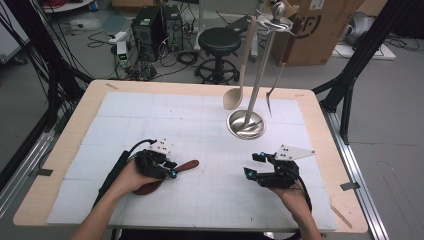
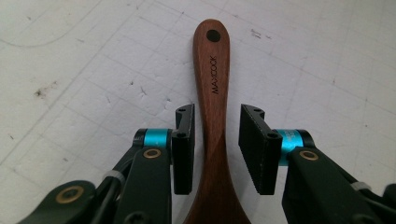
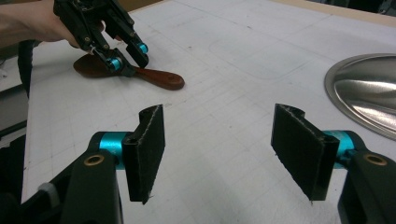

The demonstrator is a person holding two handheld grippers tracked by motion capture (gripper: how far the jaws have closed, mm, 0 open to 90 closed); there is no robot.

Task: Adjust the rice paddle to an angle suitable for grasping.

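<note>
- A dark wooden spoon [image 1: 172, 172] lies flat on the white table [image 1: 200, 125], near the front left.
- The left claw [image 2: 217, 144] straddles the spoon's handle, released: both pads stand just beside the wood, a sliver of gap on each side.
- The handle's long axis runs straight ahead between the jaws; its holed tip points away from the claw, and the bowl lies back beneath the hand.
- The right claw [image 3: 229, 149] hangs released and empty, well apart to the spoon's right.
</note>
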